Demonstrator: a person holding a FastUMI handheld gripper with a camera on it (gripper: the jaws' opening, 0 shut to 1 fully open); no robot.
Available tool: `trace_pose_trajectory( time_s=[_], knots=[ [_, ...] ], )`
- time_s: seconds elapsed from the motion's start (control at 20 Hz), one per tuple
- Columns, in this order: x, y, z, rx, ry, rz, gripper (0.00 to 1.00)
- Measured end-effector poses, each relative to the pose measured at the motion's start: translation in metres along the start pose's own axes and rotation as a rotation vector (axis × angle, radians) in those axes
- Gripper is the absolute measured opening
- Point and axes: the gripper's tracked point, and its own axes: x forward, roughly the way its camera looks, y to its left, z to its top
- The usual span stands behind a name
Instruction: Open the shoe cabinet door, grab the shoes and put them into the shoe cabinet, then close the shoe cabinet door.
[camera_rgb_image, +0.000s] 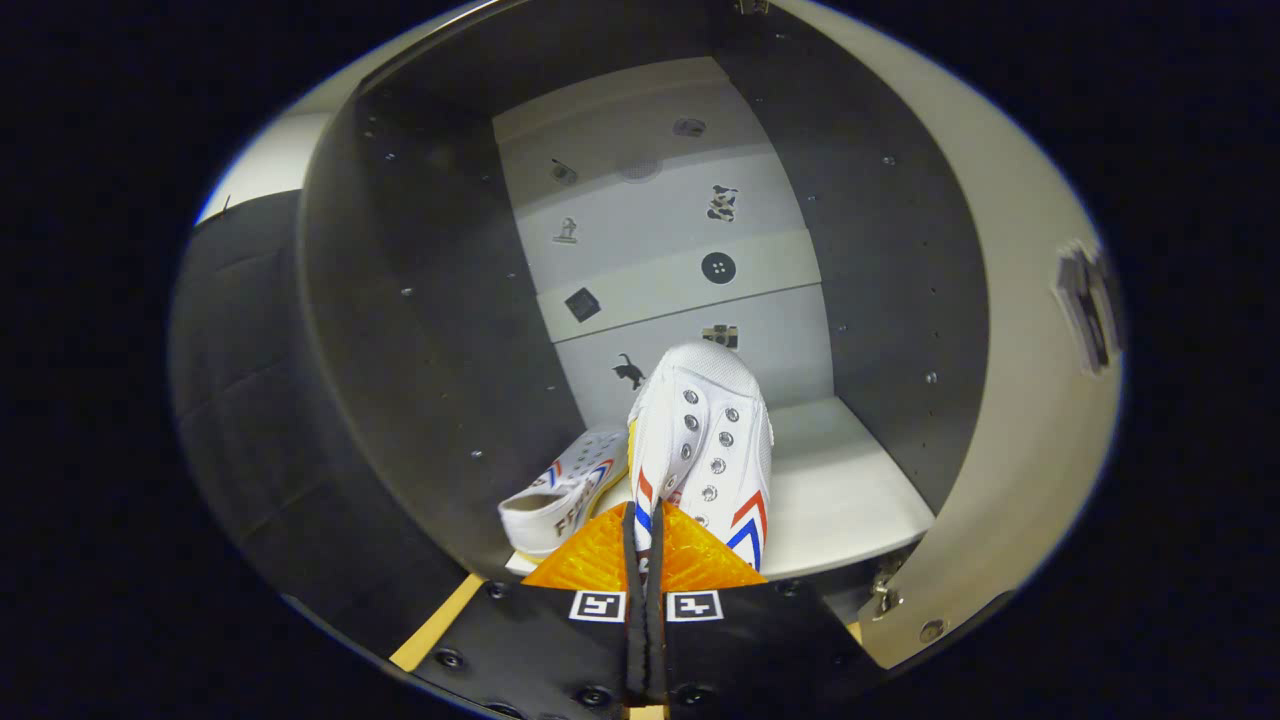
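A pale back panel (660, 290) is seen in horizontal bands, with small dark stickers scattered over it — a round button sticker (718, 268), a black cat sticker (629, 372), a dark square sticker (582, 304) and a camera sticker (720, 335) — others being too small to be told. A strip of light wooden floor (437, 623) is seen at lower left.

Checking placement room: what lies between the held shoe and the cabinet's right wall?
In the gripper view, bare white shelf runs from the held shoe to the right wall. The other shoe lies on the opposite side. The gripper is shut on the held shoe.
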Motion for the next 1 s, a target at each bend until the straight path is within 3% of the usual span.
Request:
trace_pose_trajectory(
  time_s=[0.15, 0.4, 0.45, 0.7, 1.0],
  knots=[
    [0.042, -0.014, 0.000, -0.057, 0.019, -0.084, 0.01],
    [0.075, -0.018, -0.015, -0.082, 0.045, -0.130, 0.04],
    [0.069, -0.019, -0.009, -0.110, 0.011, -0.141, 0.10],
    [-0.022, 0.002, 0.012, -0.266, -0.130, -0.152, 0.99],
    [-0.166, 0.041, -0.003, -0.288, -0.199, -0.032, 0.99]
  ],
)
